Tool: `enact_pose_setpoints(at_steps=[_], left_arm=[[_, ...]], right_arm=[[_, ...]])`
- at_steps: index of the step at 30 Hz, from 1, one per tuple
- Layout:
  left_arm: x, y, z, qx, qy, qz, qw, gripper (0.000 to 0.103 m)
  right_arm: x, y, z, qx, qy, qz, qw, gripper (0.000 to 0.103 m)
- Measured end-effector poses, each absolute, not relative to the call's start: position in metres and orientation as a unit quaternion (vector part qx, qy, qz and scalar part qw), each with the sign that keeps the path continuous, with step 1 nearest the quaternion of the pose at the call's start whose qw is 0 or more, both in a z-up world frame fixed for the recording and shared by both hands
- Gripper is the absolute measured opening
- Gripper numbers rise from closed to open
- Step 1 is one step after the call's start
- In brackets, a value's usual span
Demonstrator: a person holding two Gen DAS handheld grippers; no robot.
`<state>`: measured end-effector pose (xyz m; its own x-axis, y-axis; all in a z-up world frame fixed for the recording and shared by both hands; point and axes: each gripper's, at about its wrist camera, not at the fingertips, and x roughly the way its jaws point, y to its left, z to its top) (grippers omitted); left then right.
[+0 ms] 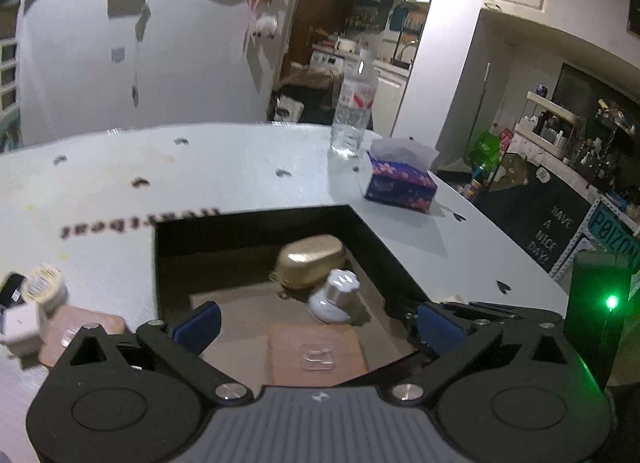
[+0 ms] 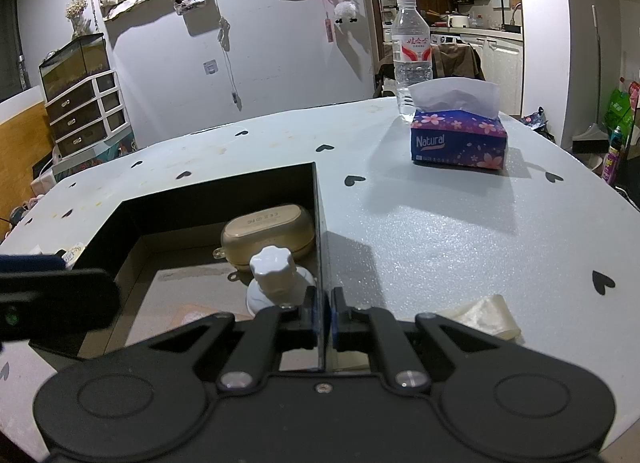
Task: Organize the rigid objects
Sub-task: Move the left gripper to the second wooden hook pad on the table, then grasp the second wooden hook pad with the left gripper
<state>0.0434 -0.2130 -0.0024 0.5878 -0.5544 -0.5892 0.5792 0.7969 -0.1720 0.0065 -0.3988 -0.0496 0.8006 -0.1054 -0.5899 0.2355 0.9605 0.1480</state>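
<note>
An open black box (image 1: 256, 223) sits on the white table (image 1: 224, 167). Inside lie a gold case (image 1: 310, 261), a small white bottle (image 1: 336, 299) and a brown card with a clear hook (image 1: 318, 355). My left gripper (image 1: 316, 327) is open and empty above the box's near side. My right gripper (image 2: 323, 313) is shut on the box's right wall (image 2: 320, 231). The gold case (image 2: 268, 235) and white bottle (image 2: 276, 275) also show in the right wrist view. A round tape roll (image 1: 44, 283), a small white box (image 1: 20, 323) and another brown card (image 1: 84, 331) lie left of the box.
A water bottle (image 2: 411, 51) and a blue tissue box (image 2: 460, 139) stand at the table's far right. A crumpled clear wrapper (image 2: 488, 315) lies right of my right gripper. A black unit with a green light (image 1: 600, 303) is at the right edge.
</note>
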Motion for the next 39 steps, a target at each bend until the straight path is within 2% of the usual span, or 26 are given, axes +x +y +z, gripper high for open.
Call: enact_pose_setpoints(at_steps=[16, 26, 34, 39], left_arm=[[0.049, -0.147, 0.001, 0.013, 0.248, -0.196, 0.949, 0.103], [0.062, -0.098, -0.012, -0.016, 0.227, -0.138, 0.964, 0.103], [0.065, -0.080, -0.034, 0.011, 0.242, -0.151, 0.958, 0.103], [0.074, -0.076, -0.052, 0.022, 0.283, -0.187, 0.940, 0.103]], right_arm=[[0.007, -0.400, -0.050, 0.109, 0.302, -0.091, 0.943, 0.006], [0.007, -0.401, -0.050, 0.109, 0.302, -0.091, 0.943, 0.006], [0.007, -0.400, -0.050, 0.109, 0.302, -0.091, 0.943, 0.006], [0.007, -0.400, -0.051, 0.108, 0.302, -0.092, 0.943, 0.007]])
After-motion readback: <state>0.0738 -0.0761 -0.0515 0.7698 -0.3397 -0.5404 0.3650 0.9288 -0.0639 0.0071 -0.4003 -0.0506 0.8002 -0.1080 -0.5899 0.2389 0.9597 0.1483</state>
